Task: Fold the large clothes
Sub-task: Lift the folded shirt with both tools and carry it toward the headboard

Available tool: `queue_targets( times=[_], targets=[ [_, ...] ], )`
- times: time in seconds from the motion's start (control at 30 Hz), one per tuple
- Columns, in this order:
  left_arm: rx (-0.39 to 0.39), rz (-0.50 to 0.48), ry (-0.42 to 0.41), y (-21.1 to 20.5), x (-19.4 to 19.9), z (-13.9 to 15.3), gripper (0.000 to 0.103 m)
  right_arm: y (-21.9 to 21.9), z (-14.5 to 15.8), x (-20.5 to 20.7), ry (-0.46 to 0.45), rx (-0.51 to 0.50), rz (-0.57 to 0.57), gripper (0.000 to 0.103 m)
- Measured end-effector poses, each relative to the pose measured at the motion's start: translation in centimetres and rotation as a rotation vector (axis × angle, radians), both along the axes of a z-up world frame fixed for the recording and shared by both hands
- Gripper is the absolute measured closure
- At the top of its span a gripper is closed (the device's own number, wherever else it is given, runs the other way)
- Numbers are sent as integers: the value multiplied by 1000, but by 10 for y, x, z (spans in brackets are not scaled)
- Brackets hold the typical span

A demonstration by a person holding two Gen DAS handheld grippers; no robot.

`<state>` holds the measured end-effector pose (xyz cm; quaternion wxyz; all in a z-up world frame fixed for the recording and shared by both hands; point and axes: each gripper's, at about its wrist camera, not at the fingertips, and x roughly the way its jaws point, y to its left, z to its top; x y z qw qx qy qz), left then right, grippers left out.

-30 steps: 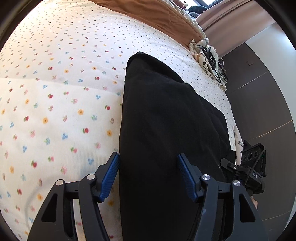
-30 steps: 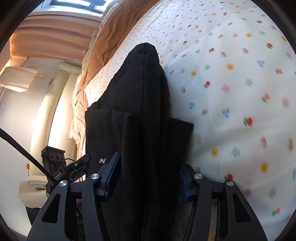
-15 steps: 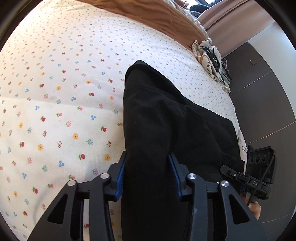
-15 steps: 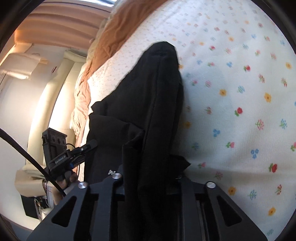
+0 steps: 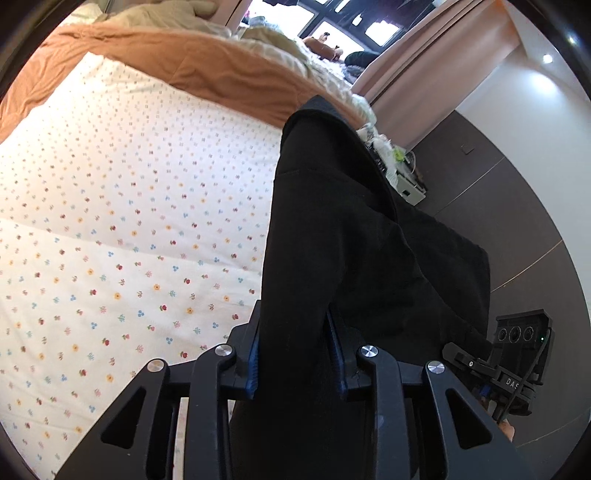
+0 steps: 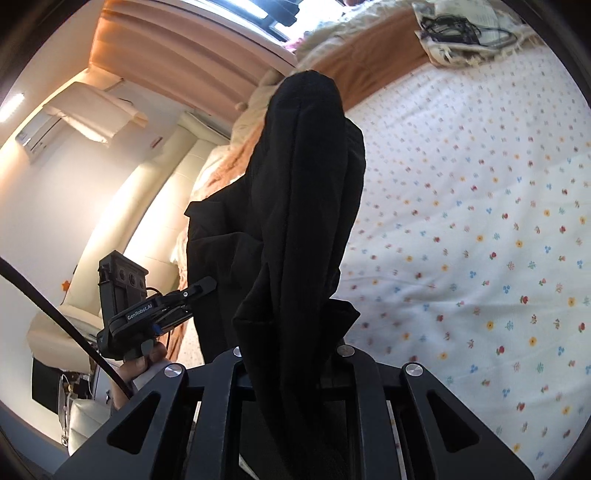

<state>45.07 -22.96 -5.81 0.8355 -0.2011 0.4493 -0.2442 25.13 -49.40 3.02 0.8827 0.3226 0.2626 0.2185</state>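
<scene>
Both grippers have a bite of the black garment [image 5: 354,236] and it hangs off them above the flowered bed sheet [image 5: 110,221]. The left gripper [image 5: 297,354] is closing, blue pads pressed into a thick bunch of cloth with the jaws narrow. The right gripper [image 6: 291,354] is nearly shut on a thinner bunched strip.

What I'd worry about: the cloth is bunched, not flat, so each grip probably has only some of the layers. If a loose layer slips out mid-swing, the fold will likely land lopsided. The left bite looks bulky, so it could creep out of the pads too. Also, hard to tell which edges are actually held, since it's all black on black.

Around it: a rumpled orange blanket [image 5: 207,62] at the far end of the bed, and a pile of cables [image 6: 461,29] on a cloth near it. Plenty of bare sheet between, so neither really blocks the laydown unless the garment gets thrown too far.
</scene>
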Motion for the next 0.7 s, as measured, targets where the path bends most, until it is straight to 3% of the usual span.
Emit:
queue_targets(
  times=[0.37, 0.7],
  targets=[
    [-34, 15, -126, 30, -61, 77, 72, 15, 57, -97, -161, -60, -1, 92],
    [-40, 59, -205, 78, -104, 130, 72, 55, 92, -129, -244, -96, 34, 92]
  ],
)
